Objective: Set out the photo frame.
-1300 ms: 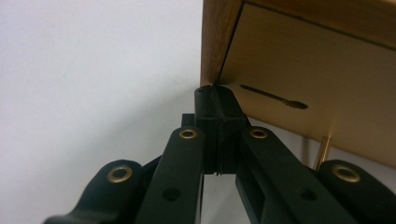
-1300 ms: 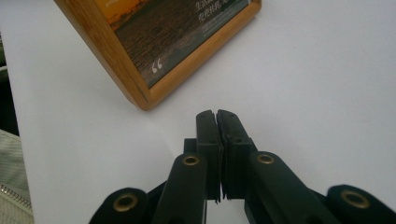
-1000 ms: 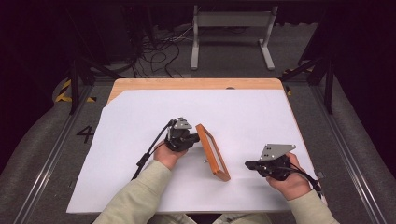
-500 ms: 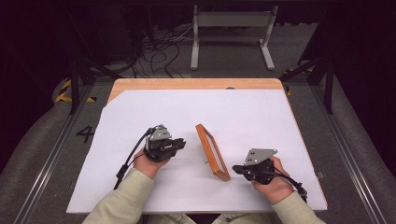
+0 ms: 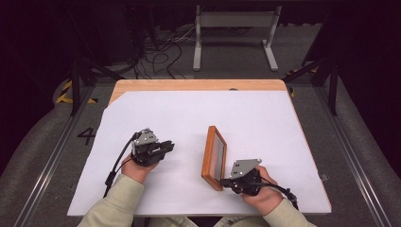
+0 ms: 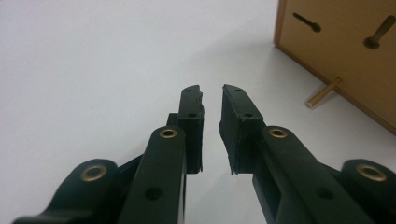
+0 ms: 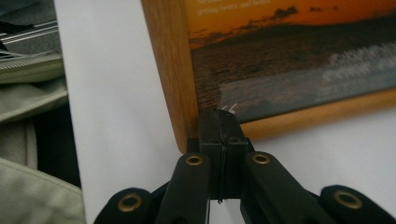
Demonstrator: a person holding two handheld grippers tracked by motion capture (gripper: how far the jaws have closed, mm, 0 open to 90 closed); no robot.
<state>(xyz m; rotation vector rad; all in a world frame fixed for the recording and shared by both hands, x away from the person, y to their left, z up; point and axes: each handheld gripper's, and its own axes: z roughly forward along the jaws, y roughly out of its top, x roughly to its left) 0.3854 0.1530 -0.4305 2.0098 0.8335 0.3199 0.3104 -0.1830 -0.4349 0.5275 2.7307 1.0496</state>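
The right gripper [image 5: 226, 183] is nearest, low on the white sheet [image 5: 265, 118], held in the person's right hand [image 5: 259, 193]. In the right gripper view its jaws are pressed flat together with nothing between them. Their tips [image 7: 219, 122] sit right at the near corner of the frame [image 7: 173, 74]; I cannot tell if they touch it. A pale green sleeve [image 7: 28, 102] shows at the left edge there.

A bit farther up and to the left, the left hand [image 5: 137, 166] holds the left gripper [image 5: 169, 145]. It points toward the frame but is well apart from it. In the left gripper view its jaws have a small gap, and they have just been opening a little. Nothing is between them, just white sheet [image 6: 93, 70].

The frame [image 5: 215, 156] stands on its edge in the middle of the sheet, between the two grippers. It is wood, with a sunset picture [image 7: 289, 51] facing the right gripper. The left gripper view shows its plain brown back [image 6: 336, 51] and a small peg [image 6: 323, 92] sticking out low down to the sheet.

Beyond the sheet is the wooden table edge [image 5: 198, 85]. Past that, on the floor, are cables [image 5: 161, 52] and a grey stand [image 5: 235, 33].
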